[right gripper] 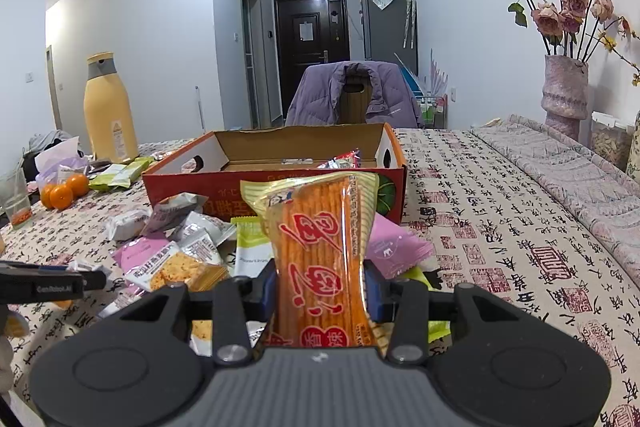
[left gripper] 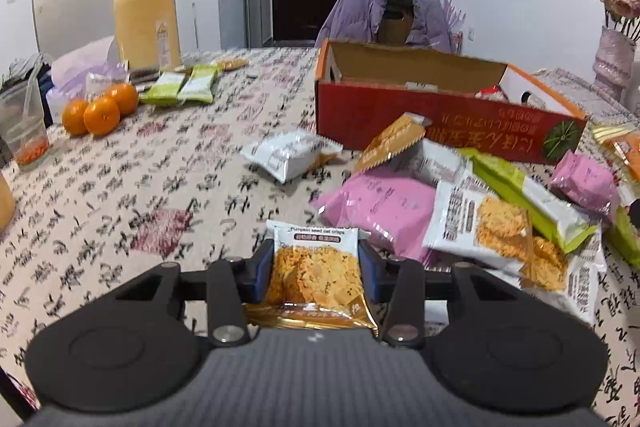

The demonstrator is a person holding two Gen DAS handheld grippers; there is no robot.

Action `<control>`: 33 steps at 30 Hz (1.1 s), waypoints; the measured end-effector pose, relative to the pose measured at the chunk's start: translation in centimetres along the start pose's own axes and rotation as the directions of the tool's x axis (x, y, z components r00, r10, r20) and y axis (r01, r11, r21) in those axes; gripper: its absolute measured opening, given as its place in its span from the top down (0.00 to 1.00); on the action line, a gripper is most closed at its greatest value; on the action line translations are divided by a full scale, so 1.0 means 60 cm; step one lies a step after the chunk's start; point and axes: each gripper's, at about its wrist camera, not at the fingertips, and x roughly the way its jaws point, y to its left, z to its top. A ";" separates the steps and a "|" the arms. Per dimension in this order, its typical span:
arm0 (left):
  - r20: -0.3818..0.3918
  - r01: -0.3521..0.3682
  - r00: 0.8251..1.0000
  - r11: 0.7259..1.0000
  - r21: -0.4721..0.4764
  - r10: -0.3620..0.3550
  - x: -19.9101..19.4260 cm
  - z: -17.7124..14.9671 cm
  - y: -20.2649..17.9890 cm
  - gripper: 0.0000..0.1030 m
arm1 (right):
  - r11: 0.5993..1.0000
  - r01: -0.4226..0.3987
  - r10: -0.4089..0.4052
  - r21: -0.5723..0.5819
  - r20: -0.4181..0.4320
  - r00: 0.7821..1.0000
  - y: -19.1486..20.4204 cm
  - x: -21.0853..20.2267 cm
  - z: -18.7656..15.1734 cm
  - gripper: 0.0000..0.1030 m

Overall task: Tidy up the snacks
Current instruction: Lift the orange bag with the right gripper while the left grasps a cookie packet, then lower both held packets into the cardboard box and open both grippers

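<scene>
Left gripper (left gripper: 318,269): its blue pads pinch a small white pack of oat crisps (left gripper: 316,263) from both sides. The pack stands between the pads, near the front edge of the table (left gripper: 160,163).
Right gripper (right gripper: 322,291): it is pinching a long orange snack pack with red letters (right gripper: 320,251). The pack sticks up, in front of the box.
Red box (right gripper: 276,187): open on top, out toward the middle of the table. A few snacks lie inside it.
Snack pile (left gripper: 460,211): pink, white and green packs lie in a heap against the front side of the box, some on top of others.
White pack (left gripper: 290,155): lies alone, just left of the pile.
Oranges (left gripper: 100,107): three, close together near the left edge of the table.
Green packs (left gripper: 180,89): two, side by side, beside the oranges.
Yellow bottle (left gripper: 146,3): tall, stands behind the oranges at the far left.
Vase of roses (right gripper: 564,91): at the right edge, far side.
</scene>
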 end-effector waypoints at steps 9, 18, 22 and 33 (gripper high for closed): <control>0.081 0.036 0.996 0.999 0.037 -0.039 -0.023 0.045 -0.011 0.58 | 1.000 -0.011 0.011 -0.007 0.018 1.000 0.005 0.008 0.017 0.60; 0.159 0.076 0.984 0.996 0.049 -0.083 -0.018 0.105 -0.031 0.58 | 1.000 -0.019 0.020 -0.021 0.067 0.998 0.007 0.037 0.067 0.60; 0.189 0.101 0.976 0.994 0.044 -0.107 -0.008 0.141 -0.043 0.58 | 0.999 -0.025 0.027 -0.027 0.091 0.996 0.009 0.060 0.101 0.60; 0.260 0.128 0.957 0.991 0.033 -0.133 0.025 0.223 -0.077 0.58 | 0.999 -0.040 0.044 -0.029 0.127 0.991 0.014 0.148 0.194 0.60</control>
